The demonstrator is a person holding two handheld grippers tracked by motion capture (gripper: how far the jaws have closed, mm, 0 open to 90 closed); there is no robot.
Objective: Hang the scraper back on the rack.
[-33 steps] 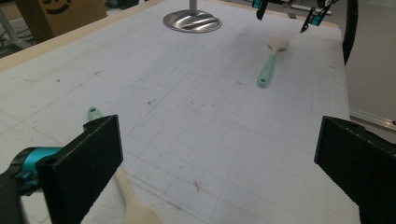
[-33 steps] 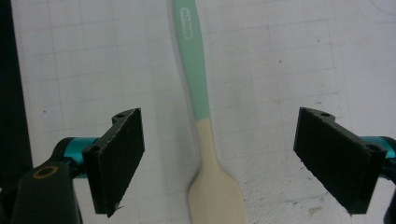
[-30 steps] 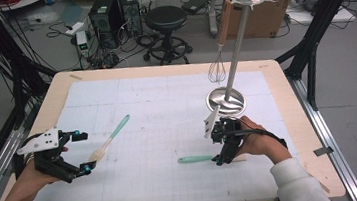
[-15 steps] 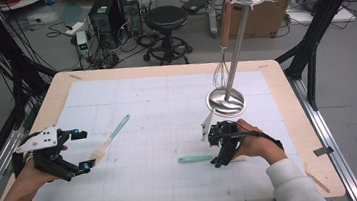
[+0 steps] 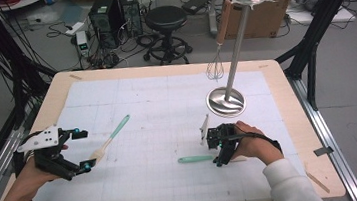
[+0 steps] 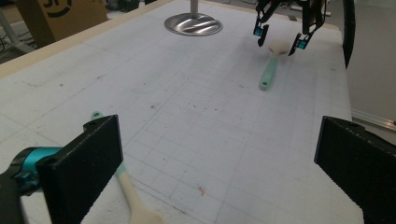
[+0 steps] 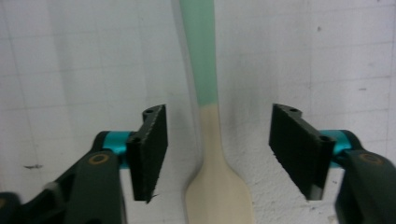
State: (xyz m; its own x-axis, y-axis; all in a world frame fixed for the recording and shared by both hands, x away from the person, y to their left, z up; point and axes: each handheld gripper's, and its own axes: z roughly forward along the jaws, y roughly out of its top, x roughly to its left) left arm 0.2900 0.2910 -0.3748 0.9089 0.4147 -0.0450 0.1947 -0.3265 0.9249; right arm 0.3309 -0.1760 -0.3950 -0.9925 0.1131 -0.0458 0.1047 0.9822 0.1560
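Observation:
Two spatulas with mint-green handles and cream blades lie on the white gridded mat. One spatula lies under my right gripper, which points down at it. Its jaws have just been closing and stand on either side of the spatula's neck, with a gap on each side, so the pads touch nothing. The other spatula lies slantwise at the left, its blade end next to my left gripper, which is wide open and holds nothing. The left gripper view also shows the right gripper far off over its spatula.
A steel utensil stand rises at the back right of the mat, with a whisk hanging from its top. The wooden table edge runs close to the right of my right hand. A stool and computer cases stand beyond the table.
My right gripper has settled slightly lower over the blade end of its spatula. The left hand and both spatulas have stayed where they were.

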